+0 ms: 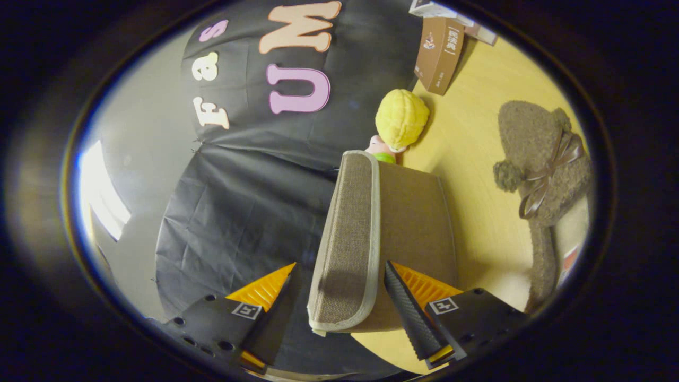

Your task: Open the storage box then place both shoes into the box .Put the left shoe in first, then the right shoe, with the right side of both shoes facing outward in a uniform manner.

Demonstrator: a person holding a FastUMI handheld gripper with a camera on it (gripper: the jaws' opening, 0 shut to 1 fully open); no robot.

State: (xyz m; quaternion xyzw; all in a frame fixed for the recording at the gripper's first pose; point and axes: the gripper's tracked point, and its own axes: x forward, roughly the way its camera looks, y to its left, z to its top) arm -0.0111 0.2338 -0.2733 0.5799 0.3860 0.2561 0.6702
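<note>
Between open tool [339, 302] fingers, box lid [347, 239].

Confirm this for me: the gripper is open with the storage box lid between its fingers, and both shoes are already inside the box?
Not quite. In the gripper view, the gripper is open around the lid, but a brown fuzzy shoe lies on the table beside the storage box.

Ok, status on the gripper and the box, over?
Gripper open, fingers either side of the storage box lid edge, not pressing. One fuzzy shoe on the table beside the box. Yellow-haired doll just beyond the box.
</note>
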